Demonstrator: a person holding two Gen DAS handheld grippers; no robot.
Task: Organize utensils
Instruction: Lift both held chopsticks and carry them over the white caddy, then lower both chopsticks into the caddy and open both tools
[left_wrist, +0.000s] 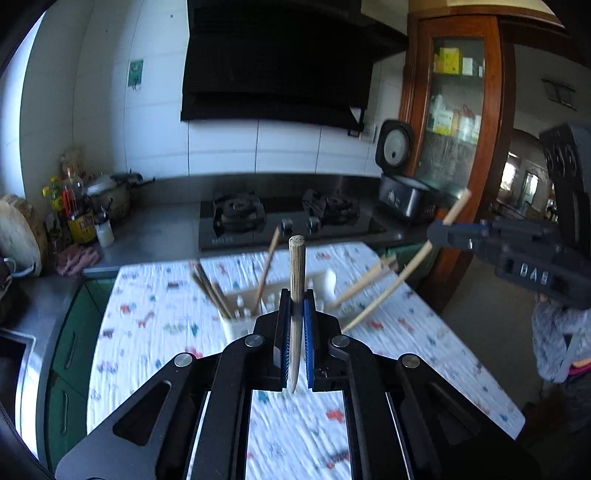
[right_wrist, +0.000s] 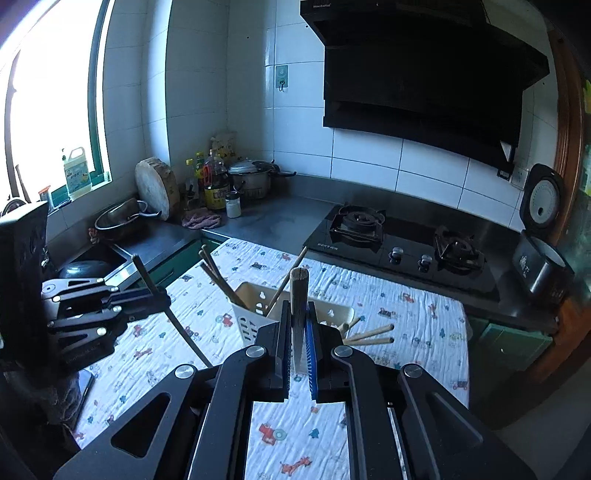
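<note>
With one chopstick (left_wrist: 296, 280) clenched in the left tongs (left_wrist: 296, 306) and another chopstick (right_wrist: 299, 291) in the right tongs (right_wrist: 298, 317), each should be lowered upright into the holder (right_wrist: 255, 295) just ahead.

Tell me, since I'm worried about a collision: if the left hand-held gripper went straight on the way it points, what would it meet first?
Probably the white utensil holder on the table, just beyond the left hand-held gripper and its clamped chopstick; depth is unclear.
</note>
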